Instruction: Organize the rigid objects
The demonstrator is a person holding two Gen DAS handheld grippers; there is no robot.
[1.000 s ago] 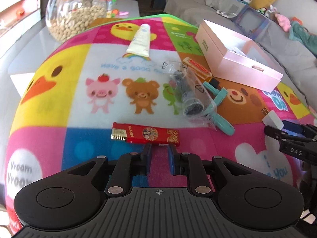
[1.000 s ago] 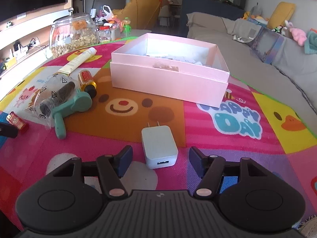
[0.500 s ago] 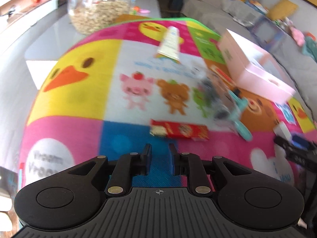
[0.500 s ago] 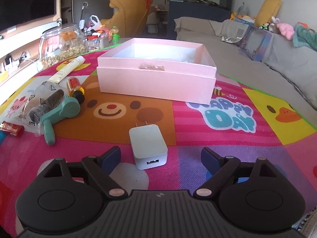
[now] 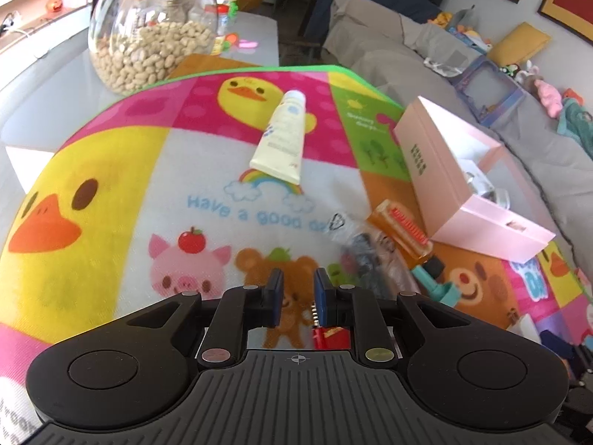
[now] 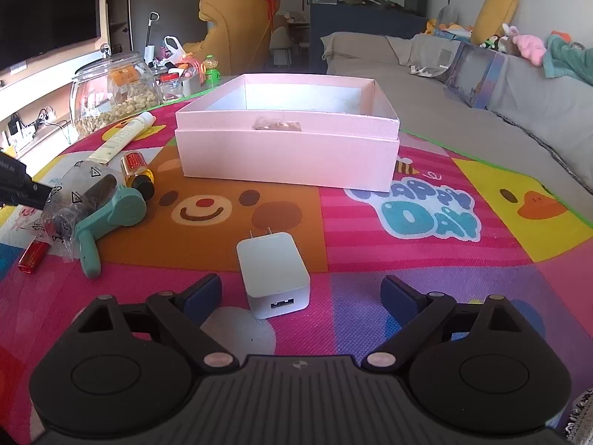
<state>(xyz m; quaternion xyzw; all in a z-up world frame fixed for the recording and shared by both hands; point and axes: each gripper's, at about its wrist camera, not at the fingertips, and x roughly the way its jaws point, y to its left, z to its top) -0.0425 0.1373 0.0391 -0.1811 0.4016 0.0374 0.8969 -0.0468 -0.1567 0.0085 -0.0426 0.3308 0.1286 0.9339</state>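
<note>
An open pink box stands on the cartoon play mat; it also shows in the left wrist view. A white USB charger lies just ahead of my right gripper, whose fingers are spread wide on either side of it. My left gripper has its jaws nearly together with a narrow gap, empty, hovering over the mat. A red comb packet lies right under its right finger, mostly hidden. A white cream tube lies farther ahead.
A plastic bag with a dark item, an amber bottle and a teal tool lie in a cluster left of the box. A glass jar of nuts stands at the mat's far edge. A grey sofa runs behind.
My left gripper swung left, then moved forward over the red comb packet, which now sits under its fingers. My right gripper's fingers opened wider around the charger.
</note>
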